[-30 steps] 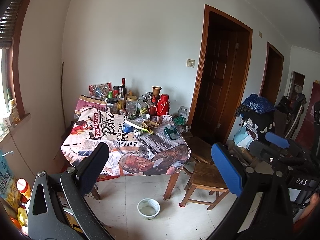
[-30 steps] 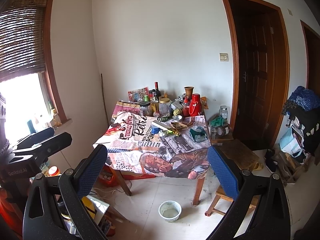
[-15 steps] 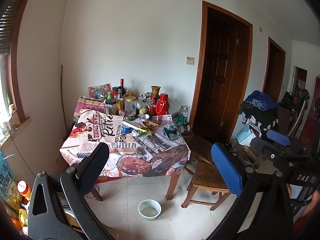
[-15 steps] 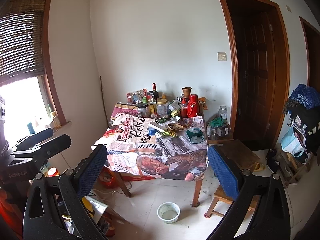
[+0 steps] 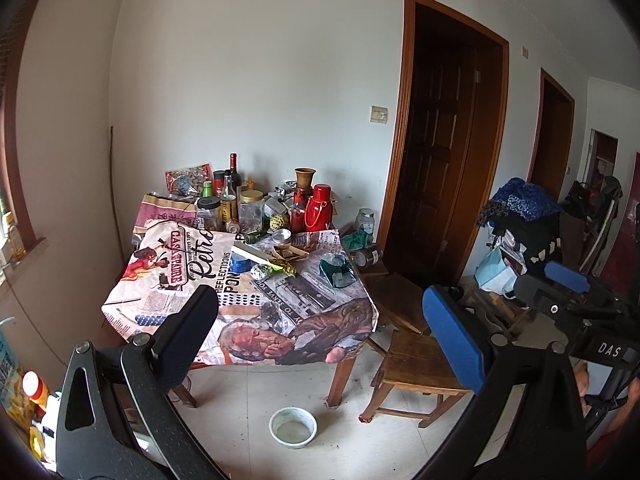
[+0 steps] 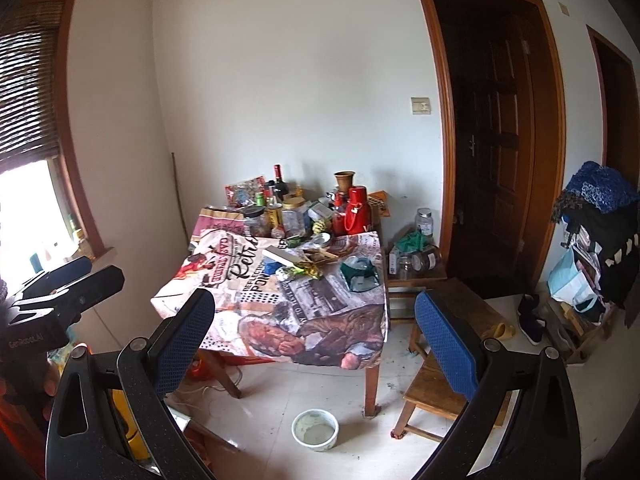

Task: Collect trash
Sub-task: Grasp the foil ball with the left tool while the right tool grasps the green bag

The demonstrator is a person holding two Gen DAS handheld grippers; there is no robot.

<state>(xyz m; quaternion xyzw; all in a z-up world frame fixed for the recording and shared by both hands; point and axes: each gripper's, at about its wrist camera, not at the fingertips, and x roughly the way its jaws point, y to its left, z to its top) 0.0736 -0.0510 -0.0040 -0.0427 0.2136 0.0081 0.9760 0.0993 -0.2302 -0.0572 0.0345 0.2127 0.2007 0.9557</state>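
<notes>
From the left wrist: left gripper (image 5: 320, 320) spread wide, clamping nothing, aimed at a table (image 5: 168, 312) under a printed newspaper-style cloth. Mid-table, well ahead of the fingers, trash: a long white box (image 5: 251, 255) lying flat, long axis running from upper left to lower right, a crumpled yellow-green wrapper (image 5: 282, 267) touching its lower end, a teal bag (image 5: 336, 273) off to the right. On the floor, a white bowl (image 5: 293, 427). From the right wrist: right gripper (image 6: 314, 318) likewise parted and empty, white box (image 6: 283, 257) far ahead, same slant, wrapper (image 6: 307, 269) just beside it, teal bag (image 6: 360, 274) right of both.
</notes>
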